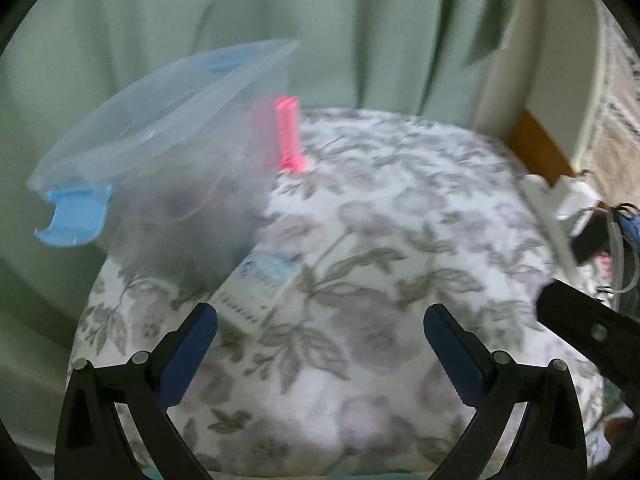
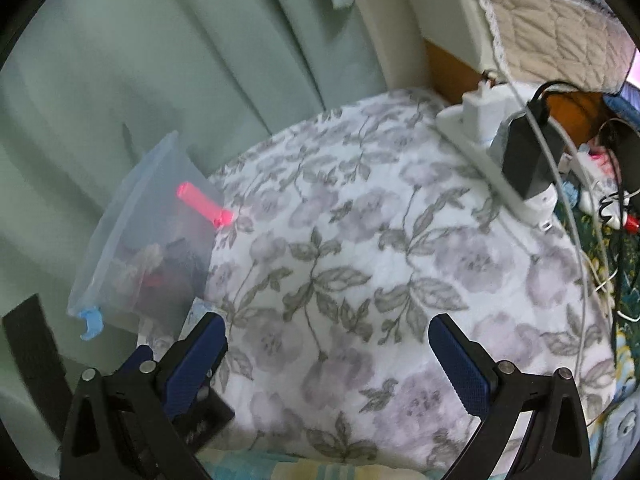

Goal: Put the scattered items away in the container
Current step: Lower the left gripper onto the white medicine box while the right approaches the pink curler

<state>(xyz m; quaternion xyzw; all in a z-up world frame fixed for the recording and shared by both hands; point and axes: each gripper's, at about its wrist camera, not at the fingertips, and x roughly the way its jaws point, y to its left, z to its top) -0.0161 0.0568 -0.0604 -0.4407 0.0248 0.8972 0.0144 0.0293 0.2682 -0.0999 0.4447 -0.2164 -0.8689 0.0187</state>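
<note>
A clear plastic container (image 1: 160,128) with blue latches (image 1: 76,216) sits tilted at the left of a floral quilt (image 1: 380,240). Several dark and red items lie inside it (image 2: 160,268). A pink plastic piece (image 1: 289,136) stands against the container's right wall; whether it is inside or outside I cannot tell. A small white-and-blue packet (image 1: 266,274) lies on the quilt at the container's near corner. My left gripper (image 1: 320,320) hangs open over the quilt, right of the packet, with nothing between its fingers. My right gripper (image 2: 328,328) is open and empty too, over the quilt's middle.
Green curtains (image 1: 360,20) hang behind the quilt. A white power strip (image 2: 496,152) with a black charger (image 2: 524,152) and loose cables (image 2: 608,208) lies along the quilt's right edge. The other gripper's black frame shows at the right (image 1: 588,328).
</note>
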